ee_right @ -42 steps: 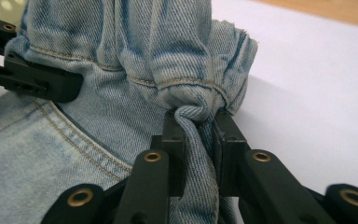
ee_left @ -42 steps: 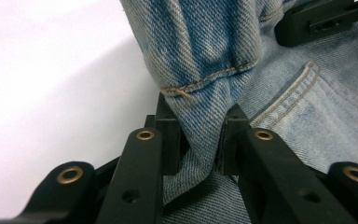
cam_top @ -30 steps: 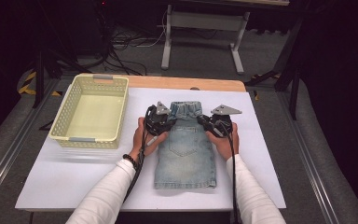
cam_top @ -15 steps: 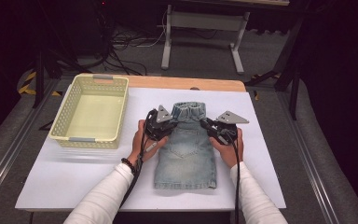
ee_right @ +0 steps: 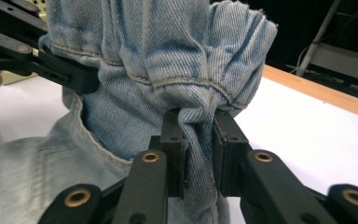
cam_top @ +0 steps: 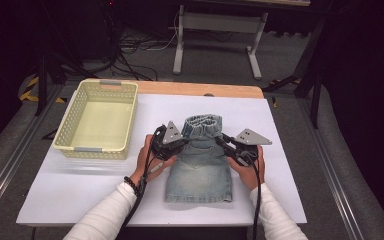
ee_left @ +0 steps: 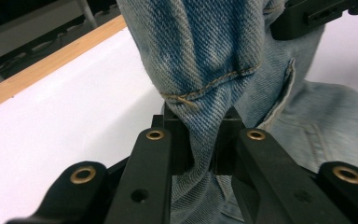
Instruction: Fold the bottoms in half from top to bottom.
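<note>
A light blue denim skirt (cam_top: pixel 200 172) lies on the white table cover (cam_top: pixel 290 150), its elastic waistband (cam_top: pixel 201 124) lifted and bunched at the far end. My left gripper (cam_top: pixel 182 143) pinches the waistband's left side; its jaws have just been closing, and in the left gripper view a fold of denim (ee_left: pixel 214 70) is squeezed between them (ee_left: pixel 200 140). My right gripper (cam_top: pixel 223 143) is shut on the waistband's right side, with a gathered fold of denim (ee_right: pixel 168 56) caught at its tips (ee_right: pixel 198 135). A hand holds each gripper beside the skirt.
A pale yellow plastic basket (cam_top: pixel 96 149) stands left of the skirt, with nothing in it. The table's wooden edge (cam_top: pixel 200 89) runs along the far side. Beyond it are a metal stand (cam_top: pixel 215 30) and cables on the floor.
Both hands have drawn back toward the person, bringing the gripped waistband with them. The skirt's far end now stands up bunched instead of lying flat.
</note>
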A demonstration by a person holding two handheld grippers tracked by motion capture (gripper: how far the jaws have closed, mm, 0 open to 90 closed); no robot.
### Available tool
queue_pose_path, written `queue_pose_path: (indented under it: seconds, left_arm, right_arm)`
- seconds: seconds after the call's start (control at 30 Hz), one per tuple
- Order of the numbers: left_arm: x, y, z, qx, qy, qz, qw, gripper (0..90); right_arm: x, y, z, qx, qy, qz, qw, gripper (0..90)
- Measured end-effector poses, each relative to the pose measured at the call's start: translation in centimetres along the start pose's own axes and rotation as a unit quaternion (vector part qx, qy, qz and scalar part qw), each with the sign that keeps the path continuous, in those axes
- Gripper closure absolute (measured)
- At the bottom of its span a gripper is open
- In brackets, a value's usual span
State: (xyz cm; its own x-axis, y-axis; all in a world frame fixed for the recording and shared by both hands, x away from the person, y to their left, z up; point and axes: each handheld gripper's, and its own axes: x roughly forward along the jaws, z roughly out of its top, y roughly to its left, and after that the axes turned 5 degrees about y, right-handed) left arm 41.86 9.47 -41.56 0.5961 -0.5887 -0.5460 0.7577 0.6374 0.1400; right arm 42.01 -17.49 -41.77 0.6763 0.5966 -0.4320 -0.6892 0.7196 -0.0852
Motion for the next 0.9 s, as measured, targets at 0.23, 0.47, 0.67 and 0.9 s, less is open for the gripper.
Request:
queue_pose_path:
  seconds: [0.23,0.47,0.67,0.9]
  left_arm:
    - [-0.7,-1.1,-0.6,0.016,-0.007,-0.005,0.9998,80.9]
    - [-1.3,-1.9,-1.0,0.033,-0.01,-0.011,0.9993,81.2]
    - [-1.9,-2.7,-1.7,0.055,-0.01,-0.015,0.9983,81.2]
    - [-2.2,-3.3,-2.5,0.063,-0.008,-0.022,0.9978,81.2]
  right_arm:
    - [-1.0,0.4,-0.6,-0.006,0.0,0.006,1.0,73.1]
    - [-1.9,0.3,-1.1,0.012,0.008,0.008,0.9999,53.8]
    - [-4.2,0.4,-1.6,0.016,0.008,0.01,0.9998,43.6]
    - [-7.1,-0.3,-0.9,0.026,-0.037,-0.008,0.9989,46.0]
